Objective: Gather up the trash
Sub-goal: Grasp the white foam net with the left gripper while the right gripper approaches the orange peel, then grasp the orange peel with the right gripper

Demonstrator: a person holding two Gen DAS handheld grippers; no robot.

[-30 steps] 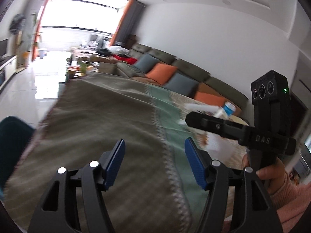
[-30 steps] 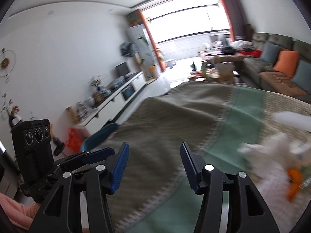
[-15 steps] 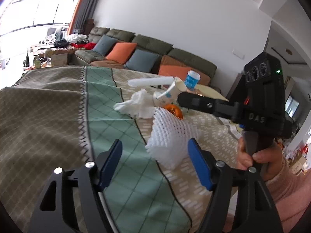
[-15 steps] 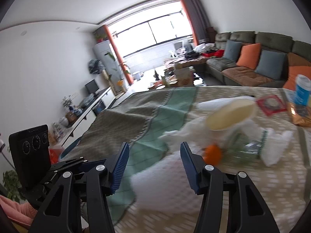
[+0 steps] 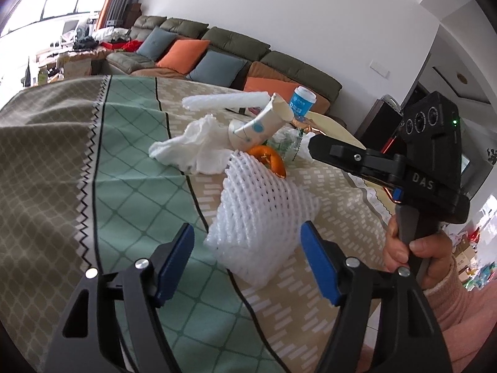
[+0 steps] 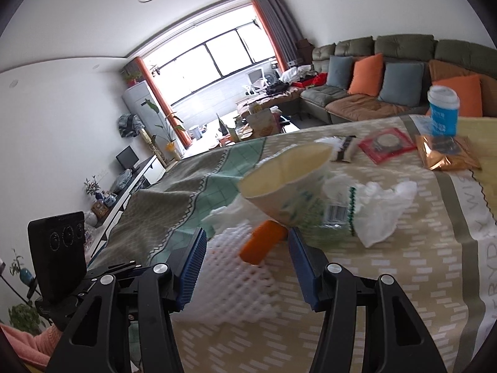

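A heap of trash lies on the clothed table: a white foam fruit net [image 5: 261, 214], a crushed paper cup [image 5: 261, 124], orange peel [image 5: 270, 158], crumpled white tissue [image 5: 192, 149] and a long foam strip [image 5: 223, 101]. My left gripper [image 5: 248, 259] is open with the foam net just ahead between its fingers. My right gripper [image 6: 247, 267] is open above the foam net [image 6: 236, 279], with the orange peel [image 6: 262, 245], paper cup [image 6: 285, 183] and clear plastic wrapper [image 6: 372, 211] just beyond.
A blue lidded cup [image 6: 442, 110], an orange snack bag [image 6: 447, 154] and a red packet [image 6: 386, 144] lie farther back on the table [image 6: 388, 279]. A sofa with orange and grey cushions [image 6: 388, 71] stands behind. The right gripper's body [image 5: 403, 168] shows at the left view's right.
Both grippers swung toward the trash heap and came closer to it. The foam net now sits right before both open grippers.
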